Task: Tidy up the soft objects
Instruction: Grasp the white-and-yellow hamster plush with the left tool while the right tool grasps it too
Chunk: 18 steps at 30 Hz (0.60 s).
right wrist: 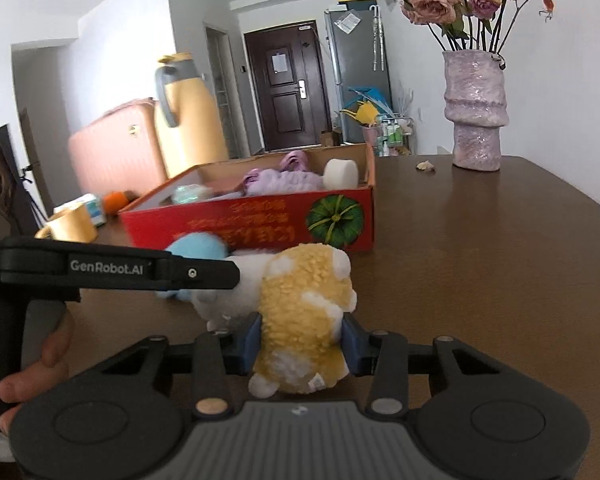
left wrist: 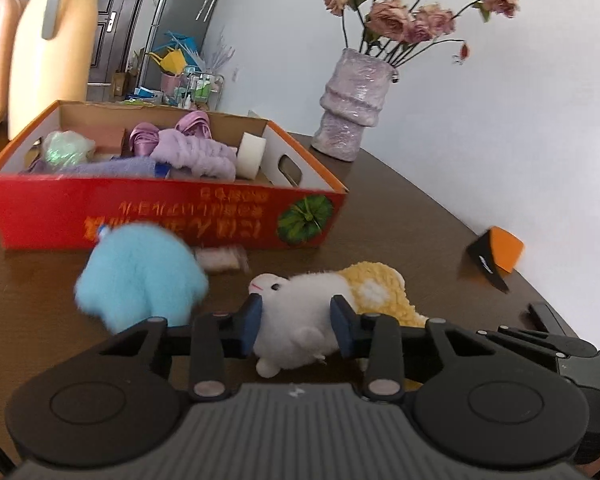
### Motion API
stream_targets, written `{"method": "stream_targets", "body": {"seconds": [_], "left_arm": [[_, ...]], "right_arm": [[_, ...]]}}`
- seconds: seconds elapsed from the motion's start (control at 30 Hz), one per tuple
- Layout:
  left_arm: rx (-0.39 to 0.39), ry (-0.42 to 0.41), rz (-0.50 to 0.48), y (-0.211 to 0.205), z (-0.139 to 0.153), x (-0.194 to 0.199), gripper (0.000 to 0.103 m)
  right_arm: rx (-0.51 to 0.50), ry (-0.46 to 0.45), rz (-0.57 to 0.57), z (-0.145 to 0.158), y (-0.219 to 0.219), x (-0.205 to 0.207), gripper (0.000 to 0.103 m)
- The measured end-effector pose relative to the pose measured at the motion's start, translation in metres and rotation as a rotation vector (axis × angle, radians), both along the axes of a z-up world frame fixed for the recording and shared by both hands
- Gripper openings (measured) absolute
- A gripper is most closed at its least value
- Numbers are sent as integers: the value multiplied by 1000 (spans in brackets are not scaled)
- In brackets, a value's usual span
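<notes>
A white plush animal [left wrist: 300, 292] lies on the brown table, and my left gripper [left wrist: 296, 320] has its blue pads pressed on both sides of it. Beside it lies a yellow-and-white plush [right wrist: 300, 292], gripped at its rear by my right gripper [right wrist: 302, 340]. A fluffy blue toy [left wrist: 140, 276] rests to the left, just in front of the red cardboard box [left wrist: 172, 216]. The box holds purple cloths [left wrist: 196, 156], a green ball and a white roll. In the right wrist view the left gripper's arm [right wrist: 116, 268] crosses in front of the white plush [right wrist: 244, 292].
A purple vase [left wrist: 352, 108] with dried roses stands behind the box on the right. An orange-and-black object [left wrist: 496, 256] sits near the table's right edge. A small packet [left wrist: 222, 258] lies by the box front. A yellow jug [right wrist: 188, 120] and mug [right wrist: 72, 224] stand left.
</notes>
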<state>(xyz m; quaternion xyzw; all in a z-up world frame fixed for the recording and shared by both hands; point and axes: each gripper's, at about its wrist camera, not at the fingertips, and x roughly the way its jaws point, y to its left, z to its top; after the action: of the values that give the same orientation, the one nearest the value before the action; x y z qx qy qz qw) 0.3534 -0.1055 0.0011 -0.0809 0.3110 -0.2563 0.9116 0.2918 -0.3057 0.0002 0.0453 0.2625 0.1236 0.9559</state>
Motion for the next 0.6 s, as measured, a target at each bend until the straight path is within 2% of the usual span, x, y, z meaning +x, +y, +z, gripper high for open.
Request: {"method": "stream_targets", "body": {"seconds": [0.17,0.3,0.43,0.6], "left_arm": [[-7,12,27,22,-2,-71,38],[-12,14,99,49,-3,-123,38],[-13,-6,164,73,3,-154,37],[-27,-4,207,92,-6,-174,39]], "right_arm": [[28,31,75,-2,9,-61,40],[21,18,165,4,30,-93,40],[-10,-11,229,5,55,-115,40],[0,25,240,-9,72,-132,43]]}}
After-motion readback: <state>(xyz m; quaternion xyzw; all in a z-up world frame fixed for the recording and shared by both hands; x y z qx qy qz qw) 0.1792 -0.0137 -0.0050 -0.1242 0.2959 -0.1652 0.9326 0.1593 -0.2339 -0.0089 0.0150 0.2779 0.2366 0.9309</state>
